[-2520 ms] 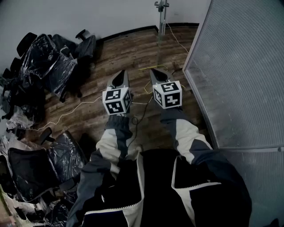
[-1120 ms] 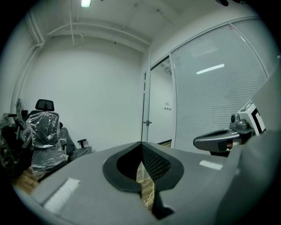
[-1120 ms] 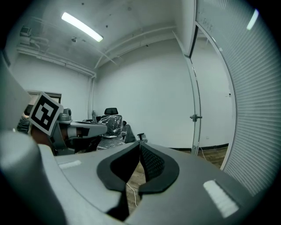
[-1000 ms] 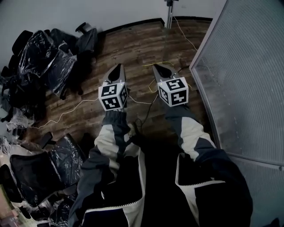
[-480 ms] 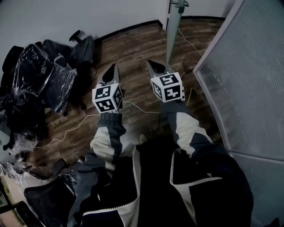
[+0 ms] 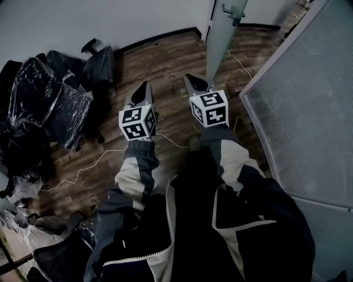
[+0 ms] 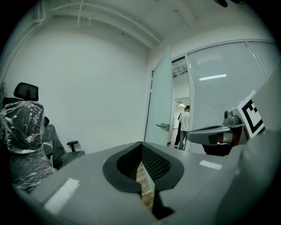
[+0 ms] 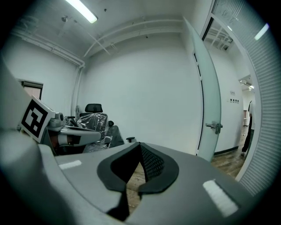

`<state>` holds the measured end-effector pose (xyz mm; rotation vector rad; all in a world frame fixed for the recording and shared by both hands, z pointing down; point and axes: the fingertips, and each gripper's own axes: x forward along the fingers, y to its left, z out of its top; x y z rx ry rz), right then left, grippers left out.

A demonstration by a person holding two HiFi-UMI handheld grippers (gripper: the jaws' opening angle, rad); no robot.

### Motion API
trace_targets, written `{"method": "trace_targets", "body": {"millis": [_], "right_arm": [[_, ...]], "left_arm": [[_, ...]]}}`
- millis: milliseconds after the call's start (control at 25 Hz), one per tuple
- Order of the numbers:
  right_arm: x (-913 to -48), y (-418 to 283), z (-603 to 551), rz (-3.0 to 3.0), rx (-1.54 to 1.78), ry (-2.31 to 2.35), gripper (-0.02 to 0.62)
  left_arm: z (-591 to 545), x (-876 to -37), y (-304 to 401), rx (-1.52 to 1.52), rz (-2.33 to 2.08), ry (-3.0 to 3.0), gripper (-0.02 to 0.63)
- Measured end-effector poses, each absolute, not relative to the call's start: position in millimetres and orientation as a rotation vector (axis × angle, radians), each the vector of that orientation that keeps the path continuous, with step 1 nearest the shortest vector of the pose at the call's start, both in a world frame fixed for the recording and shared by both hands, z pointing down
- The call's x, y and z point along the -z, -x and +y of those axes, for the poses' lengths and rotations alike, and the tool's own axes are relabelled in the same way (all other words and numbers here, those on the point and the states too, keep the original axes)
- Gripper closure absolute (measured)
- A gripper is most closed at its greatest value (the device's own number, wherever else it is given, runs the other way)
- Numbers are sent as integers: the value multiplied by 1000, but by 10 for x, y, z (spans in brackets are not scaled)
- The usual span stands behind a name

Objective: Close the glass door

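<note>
Wood-floored office, wrapped chairs [image 6: 52, 102] along the wall: fingers [image 7: 153, 163] clenched on nothing, left gripper [image 6: 144, 88] and right gripper [image 6: 191, 80] point side by side toward the open glass door [image 6: 223, 30] ahead, its handle [image 6: 234, 11] not yet reached, apparently readying a push.

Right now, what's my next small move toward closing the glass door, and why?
Probably step forward and bring the right gripper toward the door handle. The glass door stands open ahead, not yet touched, and it lies on the right gripper's side. That gripper's jaws are together, holding nothing.
</note>
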<state>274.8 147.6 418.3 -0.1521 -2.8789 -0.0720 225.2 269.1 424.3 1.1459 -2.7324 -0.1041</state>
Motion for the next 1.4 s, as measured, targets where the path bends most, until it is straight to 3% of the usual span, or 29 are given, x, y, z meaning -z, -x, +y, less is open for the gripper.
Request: {"method": "trace_targets", "body": {"millis": [720,1400], "right_arm": [[-4303,-384,130,-2861,23,222,592],[-4313,908,-654,-2861,33,168,592]], "left_arm": [[1557,-4331,-3,52,-2747,-1011,606],[1040,-4366,1396,83,-2742,-991,606]]}}
